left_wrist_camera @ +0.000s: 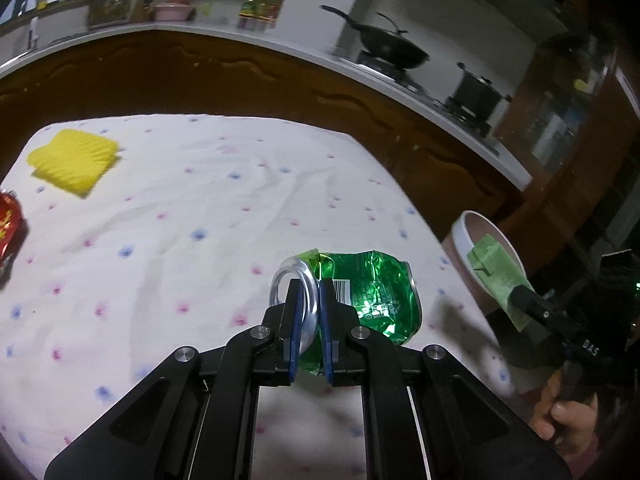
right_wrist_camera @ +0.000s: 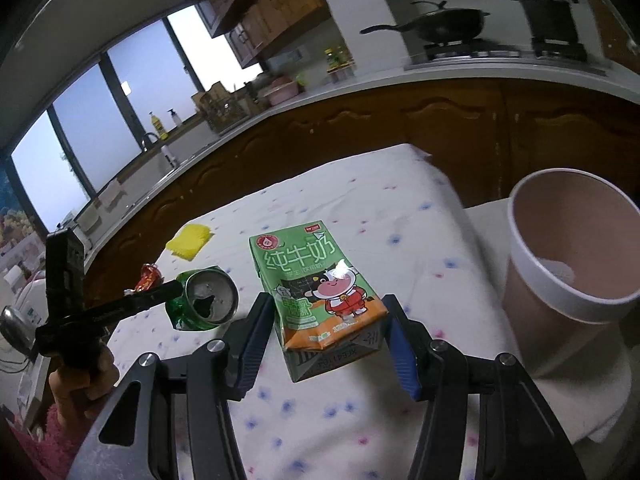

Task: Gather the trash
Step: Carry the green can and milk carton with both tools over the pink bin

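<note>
My left gripper is shut on the rim of a crushed green can and holds it over the dotted white tablecloth. The can also shows in the right wrist view. My right gripper is shut on a green milk carton, its fingers on both sides, and holds it above the cloth. The carton shows in the left wrist view over the rim of a brown paper bin. That bin stands just right of the carton.
A yellow sponge lies at the far left of the table, also in the right wrist view. A red wrapper lies near the left edge. A kitchen counter with a wok and a pot runs behind the table.
</note>
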